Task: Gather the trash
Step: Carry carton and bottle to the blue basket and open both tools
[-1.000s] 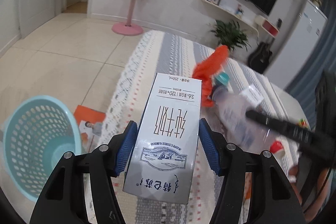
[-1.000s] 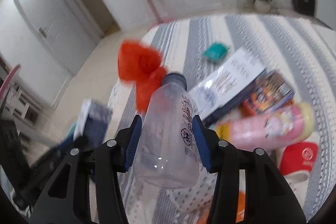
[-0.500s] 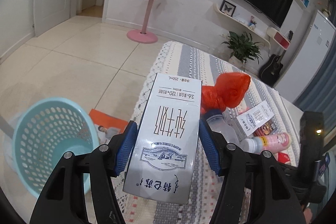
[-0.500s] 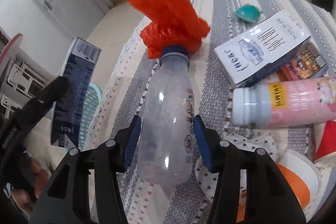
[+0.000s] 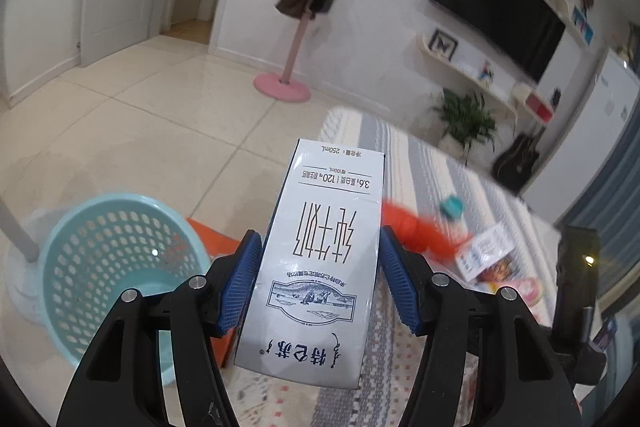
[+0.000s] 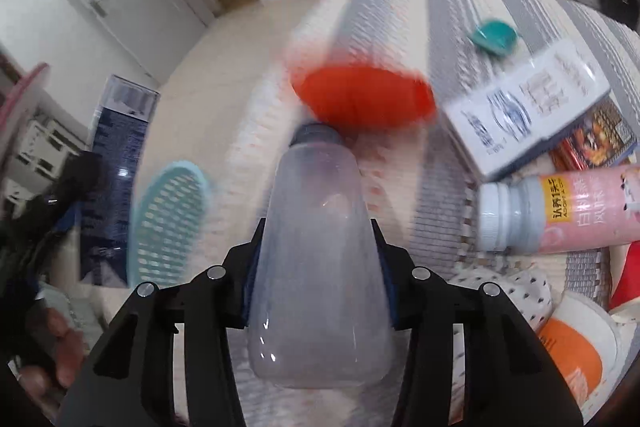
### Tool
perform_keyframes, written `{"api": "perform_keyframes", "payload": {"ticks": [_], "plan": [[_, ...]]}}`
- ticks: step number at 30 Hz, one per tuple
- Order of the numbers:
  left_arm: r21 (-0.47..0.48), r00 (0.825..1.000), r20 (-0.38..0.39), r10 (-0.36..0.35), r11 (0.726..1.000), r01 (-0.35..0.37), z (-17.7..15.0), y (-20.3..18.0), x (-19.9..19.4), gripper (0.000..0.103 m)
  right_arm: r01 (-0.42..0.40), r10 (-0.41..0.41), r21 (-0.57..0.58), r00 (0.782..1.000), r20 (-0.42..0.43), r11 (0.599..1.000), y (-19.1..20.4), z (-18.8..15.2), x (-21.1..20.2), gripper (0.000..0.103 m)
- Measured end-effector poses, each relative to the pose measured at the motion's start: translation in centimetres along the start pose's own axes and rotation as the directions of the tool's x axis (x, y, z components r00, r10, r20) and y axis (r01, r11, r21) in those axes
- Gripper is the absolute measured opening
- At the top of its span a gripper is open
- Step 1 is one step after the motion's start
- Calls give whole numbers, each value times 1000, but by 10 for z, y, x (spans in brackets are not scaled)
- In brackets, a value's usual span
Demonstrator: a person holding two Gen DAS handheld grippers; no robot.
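My left gripper clamps a milk carton near the teal basket. My right gripper is closed around a clear plastic bottle.

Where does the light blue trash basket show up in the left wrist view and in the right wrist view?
Left wrist view: the light blue basket stands on the floor at lower left, left of the milk carton.
Right wrist view: only its perforated rim shows, left of centre, beside the clear bottle.
Shared landmark: the orange bag on the striped tablecloth.
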State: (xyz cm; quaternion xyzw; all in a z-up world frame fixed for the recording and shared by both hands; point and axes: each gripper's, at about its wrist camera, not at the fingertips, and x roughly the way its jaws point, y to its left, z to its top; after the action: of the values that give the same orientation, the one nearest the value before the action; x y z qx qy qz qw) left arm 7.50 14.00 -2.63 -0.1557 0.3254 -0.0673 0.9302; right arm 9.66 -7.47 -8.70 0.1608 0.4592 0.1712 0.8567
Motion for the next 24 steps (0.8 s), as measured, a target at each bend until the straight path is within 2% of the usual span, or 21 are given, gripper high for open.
{"api": "perform_keyframes", "payload": {"ticks": [5,8,11,16,20,24], "plan": [[-61,996,91,12,998,-7,22,36,-47,59,-69,76,-101,995,63,992,52,11,-23,43],[-81,989,135,63,995,-53,29,64,-68,59,-87,100,-178,993,63,980,86,16,-17,43],[-122,982,139,124,987,-108,28,98,-76,59,-135,147,-240,989,30,961,124,16,4,43],[-226,975,44,217,953,-201,6,163,-60,59,-173,151,-288,984,-96,942,162,8,69,43],[-272,971,-73,229,932,-241,-16,197,-32,59,-163,106,-302,975,-196,939,178,-7,118,43],[-280,951,-192,242,915,-290,-36,217,-1,59,-119,29,-323,963,-269,939,184,-18,154,43]]}}
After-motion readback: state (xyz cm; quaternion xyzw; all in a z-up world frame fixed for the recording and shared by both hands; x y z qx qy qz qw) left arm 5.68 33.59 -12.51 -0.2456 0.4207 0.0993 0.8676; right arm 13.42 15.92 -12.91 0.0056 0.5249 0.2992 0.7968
